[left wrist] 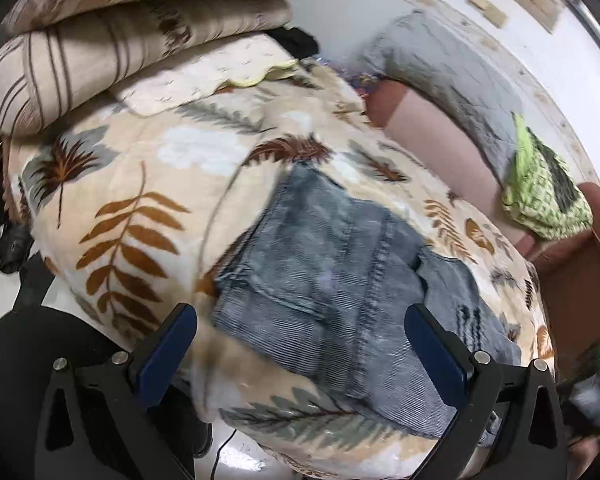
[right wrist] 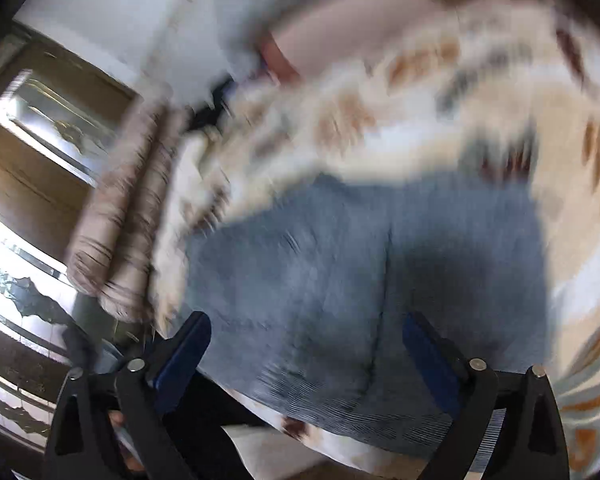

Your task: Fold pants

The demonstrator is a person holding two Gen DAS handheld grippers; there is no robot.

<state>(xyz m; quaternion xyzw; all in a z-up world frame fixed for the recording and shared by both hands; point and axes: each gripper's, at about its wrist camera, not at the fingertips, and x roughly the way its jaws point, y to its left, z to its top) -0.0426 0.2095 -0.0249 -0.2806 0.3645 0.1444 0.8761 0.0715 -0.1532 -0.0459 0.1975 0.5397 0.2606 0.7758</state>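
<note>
Where the left wrist view begins at its left edge, a striped beige quilt lies rolled and stacked at the far end of the bed, with a small pale cloth just beside it. The bed is covered by a cream blanket printed with brown and grey leaves. On that blanket, towards the near edge of the bed, lie the pants, blue-grey denim folded into a compact bundle with a seam running down the middle. The left gripper hangs over them with its jaws wide apart and nothing between the blue pads; the denim shows below the gap, and the pads do not press on it. Further right, a pink sheet runs beside the blanket, a grey pillow lies against the wall, and a green and white knitted cloth sits near the right edge.

The right wrist view is heavily blurred. A wooden door with glass panes stands at its left, the rolled quilt next to it. The pants fill the middle, on the leaf blanket. The right gripper is spread wide above the denim, gripping nothing.
</note>
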